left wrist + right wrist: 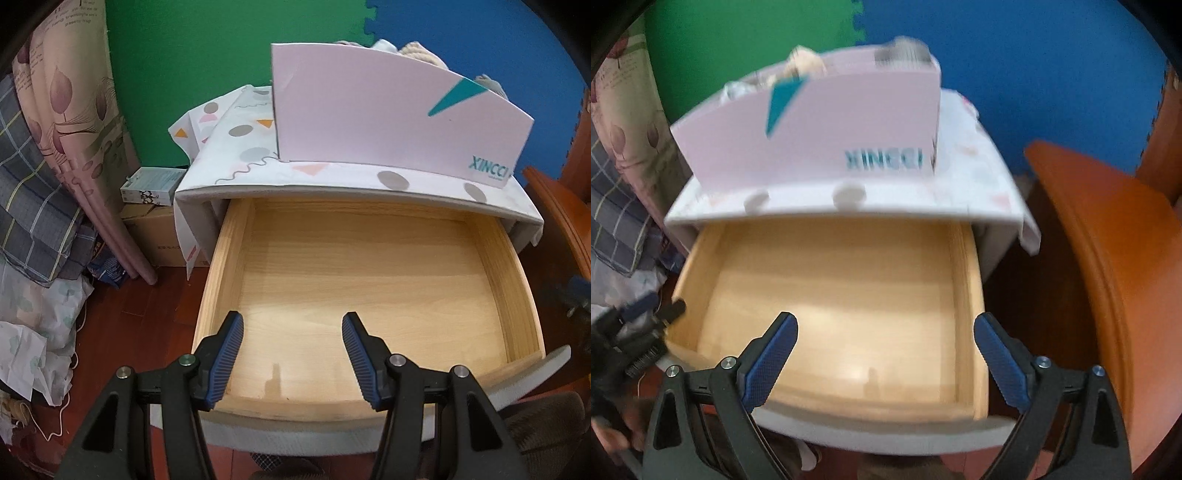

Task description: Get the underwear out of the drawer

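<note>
Left gripper (pixel 292 325) half open, right gripper (pixel 885 326) wide, both holding nothing; bare drawer (pixel 369 266) beyond the jaws.

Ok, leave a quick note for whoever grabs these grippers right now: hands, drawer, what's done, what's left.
Left gripper: open, empty, over the drawer.
Right gripper: open, empty, also over the drawer.
Drawer: pulled out, no underwear visible on its wooden bottom.
Pink box on top of the cabinet holds bundled fabric, type unclear.
Done: drawer looks emptied.
Left: confirm the underwear's whereabouts; neither view shows it clearly.

even indoor light; right view motion-blurred, fisheye edges dark.
</note>
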Available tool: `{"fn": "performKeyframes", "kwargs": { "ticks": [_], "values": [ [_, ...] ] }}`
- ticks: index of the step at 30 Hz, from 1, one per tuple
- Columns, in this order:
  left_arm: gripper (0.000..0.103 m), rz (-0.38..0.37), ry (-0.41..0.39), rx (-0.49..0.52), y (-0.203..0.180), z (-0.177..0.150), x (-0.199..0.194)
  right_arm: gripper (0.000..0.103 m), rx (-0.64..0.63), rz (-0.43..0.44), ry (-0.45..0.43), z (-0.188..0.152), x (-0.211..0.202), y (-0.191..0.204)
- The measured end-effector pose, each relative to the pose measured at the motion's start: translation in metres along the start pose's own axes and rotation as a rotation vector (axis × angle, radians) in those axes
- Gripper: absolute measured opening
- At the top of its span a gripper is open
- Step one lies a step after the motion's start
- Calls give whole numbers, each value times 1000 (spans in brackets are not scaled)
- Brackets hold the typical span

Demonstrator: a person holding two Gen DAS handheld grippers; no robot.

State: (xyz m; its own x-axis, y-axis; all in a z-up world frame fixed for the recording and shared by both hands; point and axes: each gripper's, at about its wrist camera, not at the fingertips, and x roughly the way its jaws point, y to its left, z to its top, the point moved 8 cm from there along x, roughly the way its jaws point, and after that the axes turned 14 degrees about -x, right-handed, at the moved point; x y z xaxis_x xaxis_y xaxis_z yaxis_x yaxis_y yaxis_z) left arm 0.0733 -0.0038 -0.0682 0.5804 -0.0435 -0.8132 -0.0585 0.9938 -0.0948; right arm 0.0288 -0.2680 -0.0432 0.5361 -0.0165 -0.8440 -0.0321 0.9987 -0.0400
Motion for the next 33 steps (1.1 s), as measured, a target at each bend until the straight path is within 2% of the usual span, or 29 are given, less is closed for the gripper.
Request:
{"fn": "performKeyframes", "kwargs": {
  "ticks": [5, 12, 18, 33],
  "values": [
    [57, -6, 3, 27, -7, -9, -6, 95, 52, 45, 17, -15, 8, 0],
    [57, 2, -3, 17, -6, -12, -9, 95, 27, 76, 24, -22, 13, 9],
    [57, 13, -7, -16, 1, -10, -9, 95, -7, 65, 36, -23, 16, 12],
    [57, 21, 4, 7, -1, -13, -8, 95, -25, 69, 65, -25, 22, 14]
  ]
}}
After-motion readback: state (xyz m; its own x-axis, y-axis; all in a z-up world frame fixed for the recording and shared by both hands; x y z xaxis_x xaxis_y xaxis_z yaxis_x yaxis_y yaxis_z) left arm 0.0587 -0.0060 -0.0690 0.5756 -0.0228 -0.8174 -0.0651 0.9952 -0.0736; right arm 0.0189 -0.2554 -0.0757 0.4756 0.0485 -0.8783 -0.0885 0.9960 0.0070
